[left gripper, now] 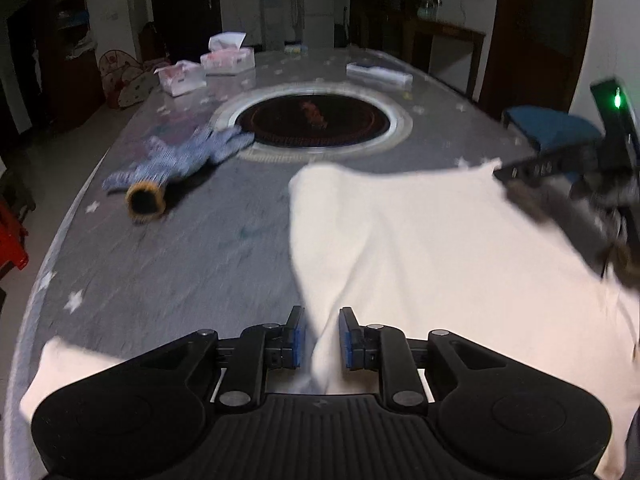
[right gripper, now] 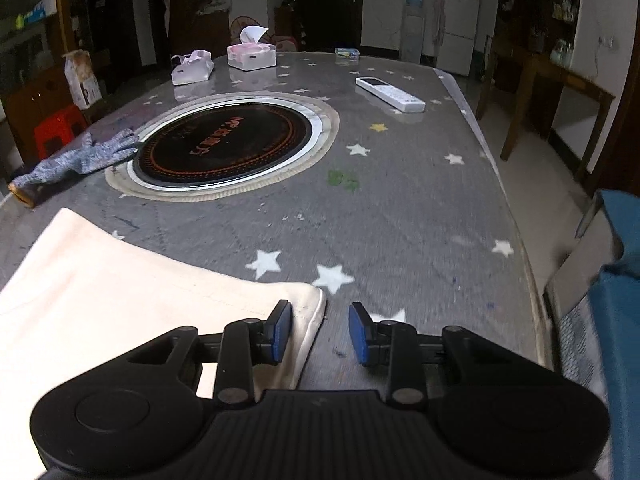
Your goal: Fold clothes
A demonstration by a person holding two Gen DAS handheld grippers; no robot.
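At the bottom centre of the left wrist view, the left gripper has its blue-padded fingers close on either side of a raised ridge of the cream garment; whether the pads actually pinch the cloth cannot be told. The garment spreads from the lower left across the lower right of that frame, lying on the grey star-patterned table.

At the bottom centre of the right wrist view, the right gripper is spread wide and holds nothing; the cream garment's folded corner lies just beside its left finger.

Farther up, a round black cooktop sits in the table's middle. A blue patterned cloth lies at its left edge. Beyond, a white remote lies at upper right, and two tissue packs sit near the far edge.
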